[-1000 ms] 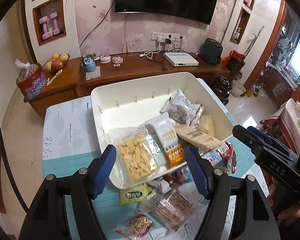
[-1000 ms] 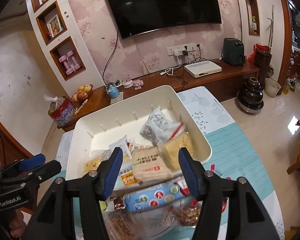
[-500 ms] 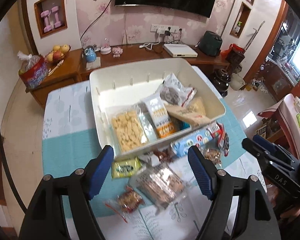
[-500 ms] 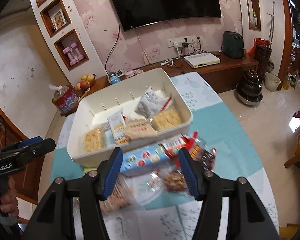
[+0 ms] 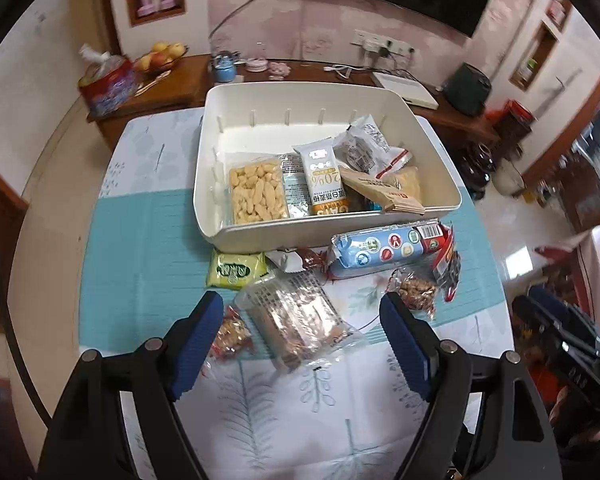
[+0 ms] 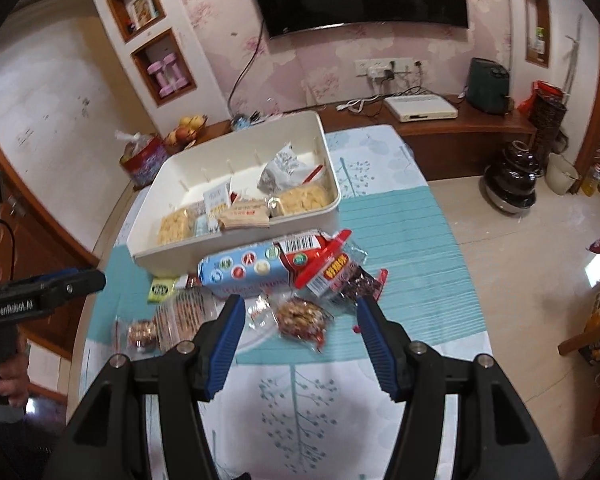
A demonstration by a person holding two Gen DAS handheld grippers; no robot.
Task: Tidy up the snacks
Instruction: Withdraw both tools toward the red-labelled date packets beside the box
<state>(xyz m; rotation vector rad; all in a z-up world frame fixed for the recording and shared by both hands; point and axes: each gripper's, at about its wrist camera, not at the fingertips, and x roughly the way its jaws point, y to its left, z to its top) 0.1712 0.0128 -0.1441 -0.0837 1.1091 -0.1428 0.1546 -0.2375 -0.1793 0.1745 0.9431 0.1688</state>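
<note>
Only the left wrist view shows the green packet [image 5: 237, 273] clearly, just before the white bin [image 5: 440, 204], which holds several snacks. Only the right wrist view shows a hand [image 6: 8, 376] gripping the other tool. The left gripper [image 5: 302, 338] tilts down over a clear biscuit pack [image 5: 296, 320], its jaws opening and empty. The right gripper [image 6: 300, 332] stands open over a nut packet [image 6: 302, 318].

Each tool is black plastic with ribbed blue pads [image 5: 198, 344] and silver screws [image 6: 184, 346]; the left tool [image 6: 40, 294] bears white "GenRobot.AI" lettering.
</note>
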